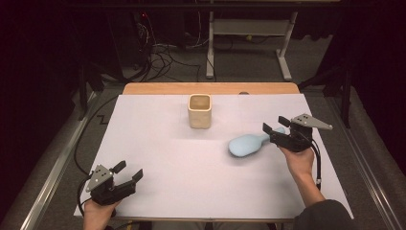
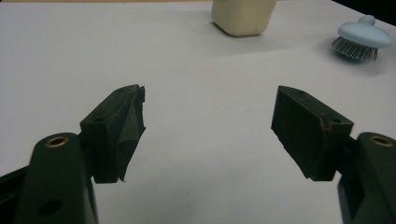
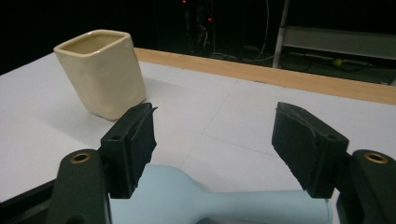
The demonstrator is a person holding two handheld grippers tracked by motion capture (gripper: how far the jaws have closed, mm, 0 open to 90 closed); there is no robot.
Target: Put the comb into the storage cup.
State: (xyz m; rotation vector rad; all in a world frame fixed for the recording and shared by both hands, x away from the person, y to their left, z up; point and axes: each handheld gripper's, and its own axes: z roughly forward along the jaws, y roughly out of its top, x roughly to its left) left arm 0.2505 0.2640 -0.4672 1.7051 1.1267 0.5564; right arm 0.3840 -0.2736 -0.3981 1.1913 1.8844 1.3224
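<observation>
Hairbrush (image 1: 249, 144), pale blue, is lying bristles-down on the white tabletop (image 1: 182, 163) at the right of the high view, its handle pointing toward the right hand-held gripper (image 1: 274, 124). That hand-held gripper is standing wide open just at the handle's end, its jaws holding nothing. The right gripper view is giving the closer reading: the hairbrush (image 3: 219, 200) is running along the bottom of the frame, low between the two black jaws, and the pads are not pressing on it. The same view is showing the cream square cup (image 3: 102, 72) at upper left, upright, and the tabletop's wooden edge (image 3: 280, 77) crossing behind it.

Left hand-held gripper (image 1: 129, 171) is sitting at the lower left of the high view, held by a hand (image 1: 98, 213) near the tabletop's near edge, well apart from the hairbrush. Its jaws are standing open with nothing but bare white surface between them, as the left gripper view is making plain. This view is also revealing the hairbrush's grey bristles (image 2: 355, 50) at upper right, which the high view is hiding under the blue back, with the cup's base (image 2: 243, 18) at the top centre.
</observation>
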